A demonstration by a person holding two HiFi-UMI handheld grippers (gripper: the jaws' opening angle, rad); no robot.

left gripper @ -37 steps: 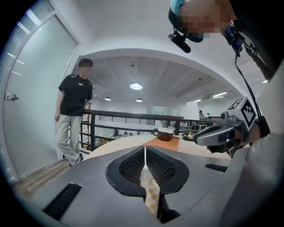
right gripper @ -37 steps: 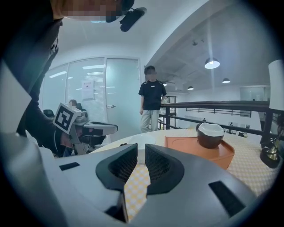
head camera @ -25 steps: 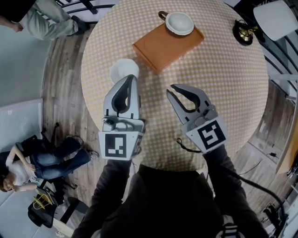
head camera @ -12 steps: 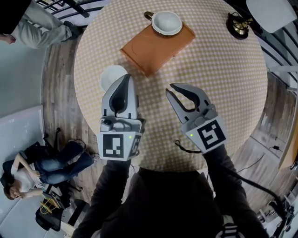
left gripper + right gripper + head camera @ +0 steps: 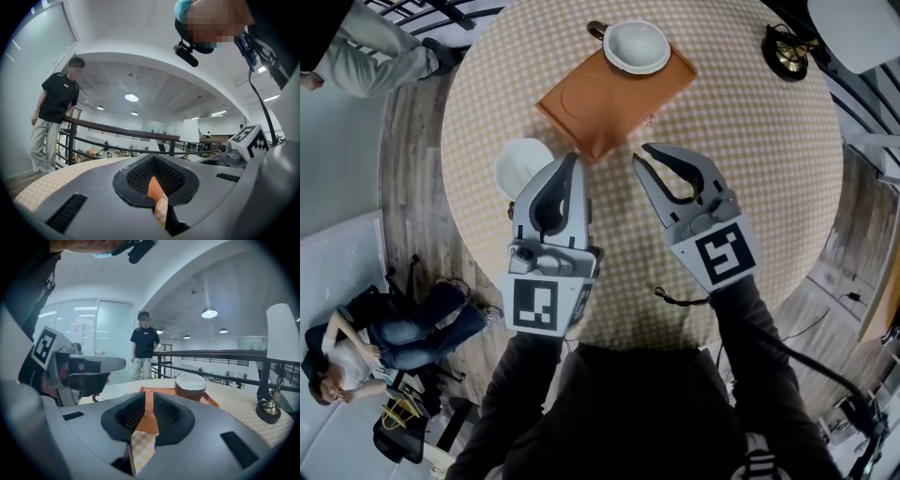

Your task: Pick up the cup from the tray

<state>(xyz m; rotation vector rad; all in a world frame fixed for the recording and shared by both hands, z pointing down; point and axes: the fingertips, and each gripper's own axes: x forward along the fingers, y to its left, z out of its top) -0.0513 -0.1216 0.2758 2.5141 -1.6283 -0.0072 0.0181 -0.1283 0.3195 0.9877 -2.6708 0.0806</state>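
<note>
- A brown round cup with a white inside [image 5: 637, 46] is seen on the far corner of a flat orange tray [image 5: 600, 108].
- The tray is laid on a round table with a yellow and white checked cloth [image 5: 750, 169].
- The cup is set upright, and nothing is touching it.
- A small white round plate [image 5: 523, 167] is seen on the cloth, just beside the tray's near corner and apart from the cup.
- The left gripper [image 5: 573, 161] is held over the table next to the white plate. Its jaws are pressed tight together, and nothing is held between them.
- The right gripper [image 5: 643, 153] is held over the cloth near the tray's near corner. Its jaws are parted a little, and nothing is gripped. Only the tray and the cloth are seen through the gap.
- In the right gripper view, the cup is seen ahead and a bit to the right, well apart from the jaws.
- Nothing of the task is done yet, it seems: the cup has not been reached, gripped or lifted.
- Almost all is left to be done. A gripper must be brought over the tray to the cup, the jaws must be closed on it, and the cup must be lifted off.
</note>
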